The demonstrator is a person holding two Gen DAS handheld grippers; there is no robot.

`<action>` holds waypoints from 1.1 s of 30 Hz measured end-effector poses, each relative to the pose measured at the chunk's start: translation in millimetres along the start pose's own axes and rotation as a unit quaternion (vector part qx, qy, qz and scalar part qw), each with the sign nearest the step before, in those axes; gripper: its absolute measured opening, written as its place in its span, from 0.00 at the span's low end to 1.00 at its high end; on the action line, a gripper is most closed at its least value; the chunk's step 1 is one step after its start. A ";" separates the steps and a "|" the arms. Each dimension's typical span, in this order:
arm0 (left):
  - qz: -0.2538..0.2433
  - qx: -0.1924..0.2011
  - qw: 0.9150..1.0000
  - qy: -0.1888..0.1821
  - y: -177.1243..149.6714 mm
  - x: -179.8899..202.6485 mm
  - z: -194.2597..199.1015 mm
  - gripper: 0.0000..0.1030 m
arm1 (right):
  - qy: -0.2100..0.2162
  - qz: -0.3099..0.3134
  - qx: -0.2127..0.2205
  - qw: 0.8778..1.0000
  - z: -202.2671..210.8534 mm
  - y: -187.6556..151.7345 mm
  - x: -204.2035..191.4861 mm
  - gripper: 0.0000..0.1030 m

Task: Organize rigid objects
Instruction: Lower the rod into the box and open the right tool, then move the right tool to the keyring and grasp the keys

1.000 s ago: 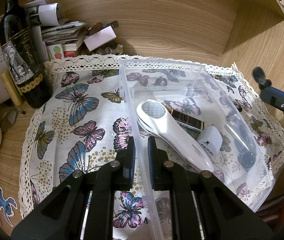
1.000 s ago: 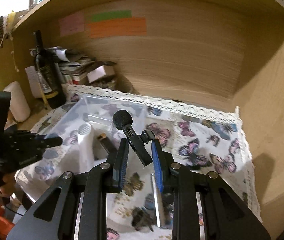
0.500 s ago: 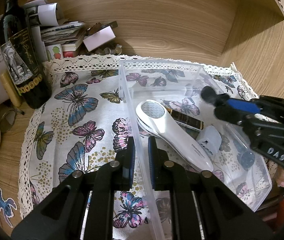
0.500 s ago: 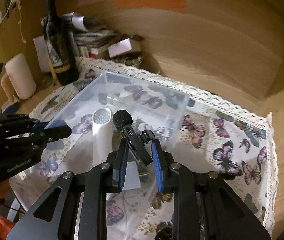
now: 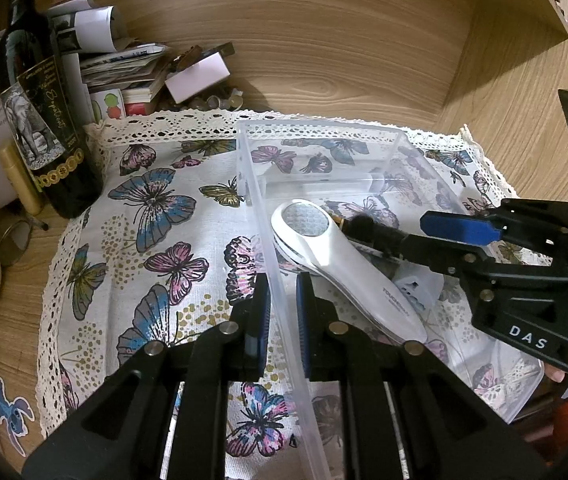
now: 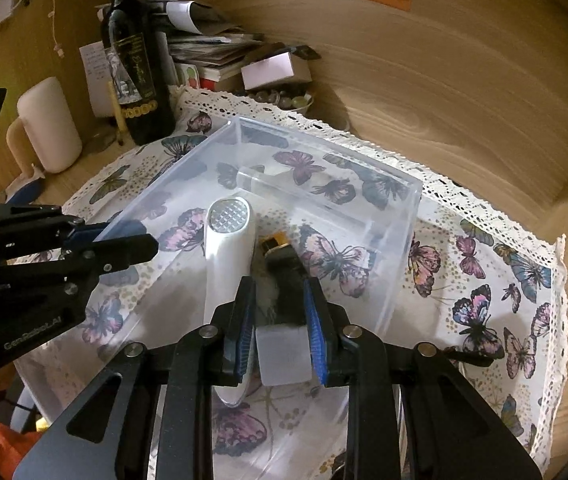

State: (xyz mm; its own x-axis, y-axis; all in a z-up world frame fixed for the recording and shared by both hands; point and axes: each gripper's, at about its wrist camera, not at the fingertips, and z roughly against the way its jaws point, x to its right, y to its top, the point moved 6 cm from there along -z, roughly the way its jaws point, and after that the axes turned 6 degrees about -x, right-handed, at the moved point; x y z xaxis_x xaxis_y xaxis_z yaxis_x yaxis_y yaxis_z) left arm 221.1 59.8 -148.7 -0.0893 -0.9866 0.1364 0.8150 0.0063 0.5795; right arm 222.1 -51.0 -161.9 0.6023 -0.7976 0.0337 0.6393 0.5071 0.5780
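A clear plastic bin [image 5: 316,126] stands on a butterfly cloth [image 5: 152,200]. My left gripper [image 5: 280,300] is shut on the bin's left wall, which runs up between the pads. In the bin lie a white handheld device [image 5: 344,264], a black tube with a gold end [image 6: 276,242] and a small white cube [image 6: 284,356]. My right gripper [image 6: 280,304] reaches into the bin, low over these things, shut on a small black microphone [image 5: 362,226] with a foam head. The microphone looks blurred in the right wrist view. The left gripper [image 6: 136,236] shows at that view's left edge.
A dark wine bottle [image 5: 40,120] stands at the back left beside a pile of papers and a white box [image 5: 198,76]. A cream cylinder [image 6: 48,124] stands left of the cloth. Wooden walls close the back and the right side.
My right gripper came in from the right with the microphone and sank into the bin, over the white device. The left gripper and the bin stayed still.
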 end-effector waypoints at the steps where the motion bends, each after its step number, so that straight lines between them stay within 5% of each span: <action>1: 0.000 0.000 1.000 0.000 -0.1 -0.1 0.0 0.12 | 0.000 -0.001 0.001 1.000 0.8 0.2 0.5 0.22; 20: -0.001 0.000 1.000 0.001 -0.4 0.0 0.1 0.12 | -0.081 -0.102 0.070 0.989 74.4 -16.5 82.7 0.27; 33: -0.001 0.001 1.000 0.001 -0.4 0.0 0.0 0.12 | -0.100 -0.185 -0.005 0.978 39.2 -76.6 132.8 0.28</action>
State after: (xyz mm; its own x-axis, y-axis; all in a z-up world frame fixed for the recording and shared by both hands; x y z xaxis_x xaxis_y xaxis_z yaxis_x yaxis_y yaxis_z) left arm 220.8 59.8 -149.0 -0.0907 -0.9868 0.1339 0.8139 0.0041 0.5809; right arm 234.4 -208.6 -169.7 0.2237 -0.9745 -0.0174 0.8013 0.1738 0.5724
